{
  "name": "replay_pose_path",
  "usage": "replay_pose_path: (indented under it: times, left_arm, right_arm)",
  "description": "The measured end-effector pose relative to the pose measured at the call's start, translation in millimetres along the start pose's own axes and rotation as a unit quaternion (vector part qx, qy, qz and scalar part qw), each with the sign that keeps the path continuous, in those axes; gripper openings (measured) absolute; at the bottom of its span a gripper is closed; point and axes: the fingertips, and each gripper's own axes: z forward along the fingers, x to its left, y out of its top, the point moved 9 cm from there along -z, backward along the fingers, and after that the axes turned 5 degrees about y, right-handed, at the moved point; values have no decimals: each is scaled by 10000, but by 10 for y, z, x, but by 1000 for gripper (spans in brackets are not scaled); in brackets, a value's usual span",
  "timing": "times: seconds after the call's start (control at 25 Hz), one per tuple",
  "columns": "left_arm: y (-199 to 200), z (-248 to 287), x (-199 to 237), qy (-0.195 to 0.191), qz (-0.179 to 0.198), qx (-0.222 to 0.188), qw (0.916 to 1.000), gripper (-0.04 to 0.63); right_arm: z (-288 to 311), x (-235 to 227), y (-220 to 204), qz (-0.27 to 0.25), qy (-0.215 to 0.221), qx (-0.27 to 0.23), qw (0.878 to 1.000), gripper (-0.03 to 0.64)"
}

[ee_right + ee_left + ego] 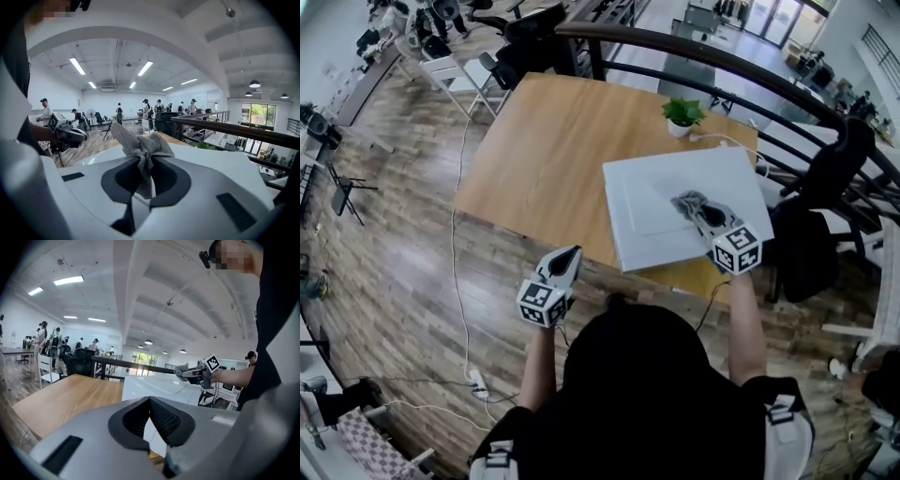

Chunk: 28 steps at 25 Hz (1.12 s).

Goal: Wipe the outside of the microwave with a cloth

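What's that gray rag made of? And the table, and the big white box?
The cloth looks like woven gray fabric: coarse weave, soft crumpled folds. The table looks like wood or wood-look laminate, with matte grain. The microwave seems to be smooth white painted metal or plastic; I cannot tell which.

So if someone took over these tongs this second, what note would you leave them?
Right tongs: shut on the grey cloth, at the top panel of the white microwave.
Left tongs: shut, empty, held by the near edge of the wooden table.
Done: cannot tell how much is wiped.
Left: likely the rest of the top, then the sides and front.
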Motion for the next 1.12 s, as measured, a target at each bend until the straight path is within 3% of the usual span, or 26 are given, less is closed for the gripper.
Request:
replay_pose_path:
  times: [0.2, 0.6, 1.12]
  left_arm:
    - [134, 175, -346, -167, 135, 2, 9998, -2]
    - [241, 443, -1121, -375, 318, 78, 9988, 0]
    - [203, 478, -1884, -212, 492, 76, 9985, -1]
  right_arm:
    - [-489, 63, -233, 0, 99, -316, 9995, 29]
    - [-1155, 35, -536, -115, 362, -161, 9991, 28]
    - [-1720, -58, -895, -147, 651, -231, 9975, 28]
